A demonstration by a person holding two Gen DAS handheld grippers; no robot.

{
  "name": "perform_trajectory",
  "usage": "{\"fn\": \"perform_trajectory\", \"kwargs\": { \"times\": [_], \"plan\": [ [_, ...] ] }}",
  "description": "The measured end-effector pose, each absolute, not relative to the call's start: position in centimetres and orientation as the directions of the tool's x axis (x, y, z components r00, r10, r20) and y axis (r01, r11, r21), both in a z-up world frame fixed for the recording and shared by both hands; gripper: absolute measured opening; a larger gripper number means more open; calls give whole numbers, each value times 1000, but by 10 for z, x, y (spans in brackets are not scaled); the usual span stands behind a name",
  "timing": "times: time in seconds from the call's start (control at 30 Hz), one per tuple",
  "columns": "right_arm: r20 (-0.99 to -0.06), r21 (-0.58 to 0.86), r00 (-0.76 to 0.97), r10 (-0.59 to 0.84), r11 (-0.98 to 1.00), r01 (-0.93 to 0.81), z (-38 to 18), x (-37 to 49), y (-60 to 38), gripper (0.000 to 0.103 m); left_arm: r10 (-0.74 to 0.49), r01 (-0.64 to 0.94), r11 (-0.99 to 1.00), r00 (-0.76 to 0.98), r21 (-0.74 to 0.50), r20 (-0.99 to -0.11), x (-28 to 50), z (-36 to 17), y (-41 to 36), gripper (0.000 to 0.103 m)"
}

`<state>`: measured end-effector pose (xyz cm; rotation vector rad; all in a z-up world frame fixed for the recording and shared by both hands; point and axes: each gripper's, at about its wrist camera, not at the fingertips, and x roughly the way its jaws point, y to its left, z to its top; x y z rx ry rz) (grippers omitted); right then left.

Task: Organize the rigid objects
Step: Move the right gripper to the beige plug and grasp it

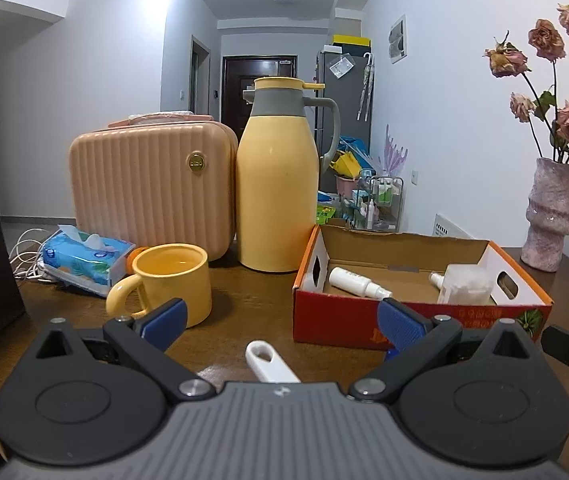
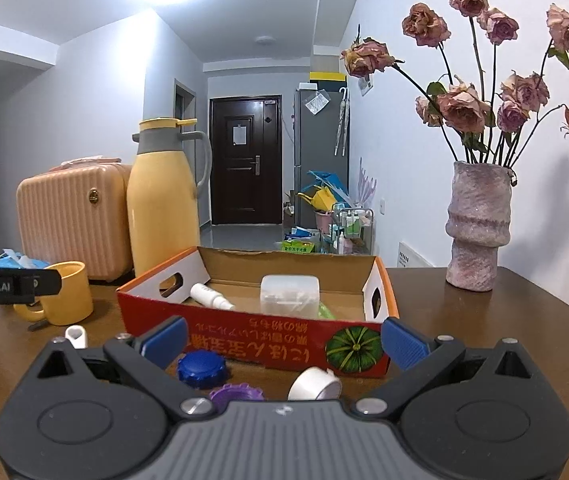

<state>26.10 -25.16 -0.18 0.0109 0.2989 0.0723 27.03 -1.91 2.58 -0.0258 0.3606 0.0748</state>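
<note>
Left tool (image 1: 280,322) jaws wide apart, empty; white plastic piece (image 1: 270,364) on desk (image 1: 244,292) between them. Right tool (image 2: 282,340) jaws apart, empty; blue cap (image 2: 201,369), purple cap (image 2: 236,392), white cap (image 2: 315,384) on desk just ahead. Beyond: red cardboard box (image 2: 252,344) holding white spray bottle (image 2: 210,296), clear container (image 2: 289,295). Yellow mug (image 1: 172,280) left; thermos (image 1: 278,184), pink case (image 1: 150,188) behind.

Two screw caps on the table, one blue (image 2: 202,369), one purple (image 2: 236,393). One white cap (image 2: 315,384) on its side, one white opener-like piece (image 1: 270,363). In the box (image 2: 244,332): one spray bottle (image 2: 211,297), one clear tub (image 2: 289,295), possibly a second small bottle (image 1: 437,279). One mug (image 1: 172,282), one flask (image 1: 277,184).
</note>
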Motion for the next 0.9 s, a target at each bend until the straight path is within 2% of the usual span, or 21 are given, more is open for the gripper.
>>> {"fn": "perform_trajectory", "kwargs": {
  "times": [0.73,0.9],
  "plan": [
    [-358,-8,930,82,996,-91,-33,216,-240,103,1,-18,999,907,-37,-420,224,1,6,103],
    [-397,-14,914,78,996,-92,-39,225,-238,94,-3,-15,999,906,-39,-423,225,0,6,103]
  ]
}}
